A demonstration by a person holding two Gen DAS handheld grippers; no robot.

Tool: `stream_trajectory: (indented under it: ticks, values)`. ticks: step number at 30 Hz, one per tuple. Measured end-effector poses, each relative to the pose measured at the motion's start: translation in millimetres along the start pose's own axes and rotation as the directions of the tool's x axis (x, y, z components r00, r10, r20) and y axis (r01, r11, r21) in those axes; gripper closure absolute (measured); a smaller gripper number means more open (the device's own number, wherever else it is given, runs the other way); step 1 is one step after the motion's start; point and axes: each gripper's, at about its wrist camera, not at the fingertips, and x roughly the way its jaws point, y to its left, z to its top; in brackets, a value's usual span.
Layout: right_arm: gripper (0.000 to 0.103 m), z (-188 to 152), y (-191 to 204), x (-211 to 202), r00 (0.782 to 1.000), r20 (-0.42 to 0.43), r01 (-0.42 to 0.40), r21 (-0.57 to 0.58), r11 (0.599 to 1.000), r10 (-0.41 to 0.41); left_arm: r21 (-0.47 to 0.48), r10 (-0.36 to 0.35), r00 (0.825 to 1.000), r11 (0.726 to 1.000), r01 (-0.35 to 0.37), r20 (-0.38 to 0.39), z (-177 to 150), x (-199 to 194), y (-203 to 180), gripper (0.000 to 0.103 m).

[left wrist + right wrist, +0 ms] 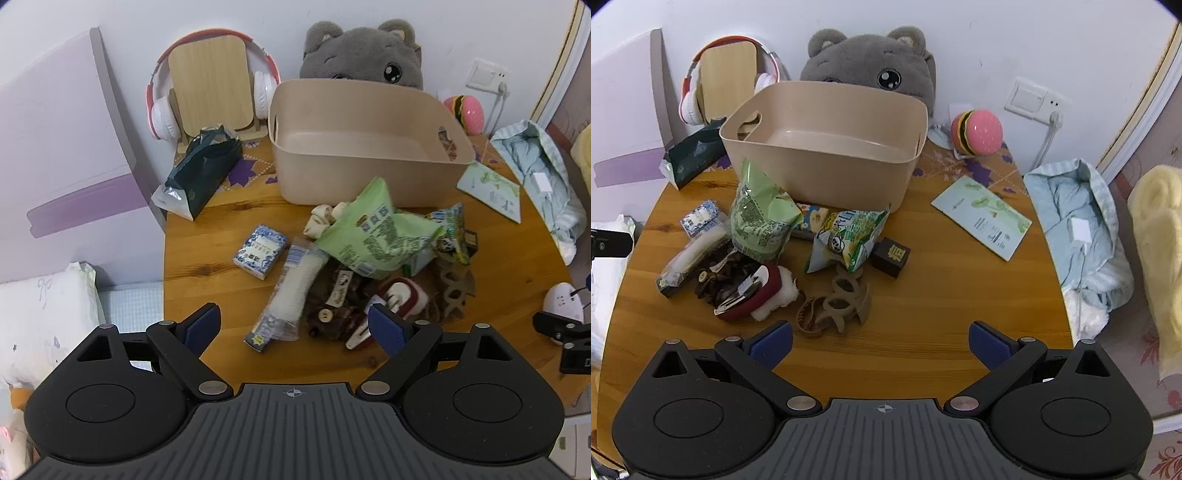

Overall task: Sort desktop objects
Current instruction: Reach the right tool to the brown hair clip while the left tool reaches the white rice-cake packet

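Between the blue pads of the left claw (294,329), spread wide above the table (207,273), nothing is pinched; its tips hang over the near end of a heap. Just ahead lies a long white packet (291,286), and touching its right side a brown scrunchie (334,306) with a red-and-white clip (395,299) on it. A blue-and-white box (260,250) sits a little left of the packet, apart from it. Behind these a green bag (373,232) leans over the pile, a cream scrunchie (323,218) at its left edge and a yellow-green snack bag (452,229) at its right.

The right claw (881,341) is also spread wide and holds nothing, over bare wood. Just beyond its left pad lies a tan hair claw clip (834,302), and beside that the red clip with white fluff (775,291). A small black box (891,256) touches the snack bag's right corner. A pale leaflet (982,218) lies flat well to the right.

Farther back stands a beige bin (827,162), upright, with nothing in it. Behind it sit a grey plush (868,59), headphones (166,110) on a wooden stand (210,85), a dark tissue pack (199,173), and a burger toy (977,133).
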Motion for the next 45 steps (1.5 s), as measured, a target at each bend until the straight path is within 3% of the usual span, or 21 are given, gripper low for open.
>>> stream_trajectory:
  ticks: [11,15,18,24,30,38,43,45]
  values:
    - [0.001,-1.1,4.4,44.2,0.999,-0.045,-0.018,0.033,0.999,0.02,-0.026,0.025,0.999,0.999,-0.025,-0.023,4.7,43.6,17.1,0.014]
    - [0.0,3.5,13.2,68.0,0.992,-0.083,0.095,-0.025,0.995,-0.097,-0.023,0.019,1.0,1.0,-0.019,-0.021,7.2,58.4,18.8,0.014]
    - [0.0,5.0,21.2,79.0,0.991,-0.07,0.107,-0.094,0.99,-0.114,-0.017,0.033,0.999,0.999,-0.034,-0.037,9.2,73.9,19.2,0.014]
    - [0.004,16.5,27.1,105.8,0.995,-0.078,0.062,-0.083,0.995,-0.068,0.005,0.047,0.997,0.999,-0.047,-0.069,10.0,105.6,18.1,0.015]
    - [0.009,24.1,28.4,131.5,0.994,-0.097,0.041,-0.079,0.996,-0.048,0.025,0.053,0.994,0.998,-0.051,-0.09,7.4,133.6,17.1,0.023]
    - [0.012,25.5,26.2,154.2,0.989,-0.15,-0.005,-0.062,0.998,-0.005,0.039,0.032,0.994,0.999,-0.028,-0.106,8.3,153.8,15.7,0.024]
    - [0.012,26.3,24.2,165.6,0.983,-0.183,-0.033,-0.035,0.999,0.026,0.06,0.011,0.992,0.998,-0.003,-0.122,8.0,165.6,9.0,0.031]
    - [0.017,26.4,24.5,167.3,0.982,-0.184,-0.045,-0.033,0.998,0.038,0.063,0.009,0.99,0.998,-0.001,-0.14,9.3,172.6,7.0,0.037]
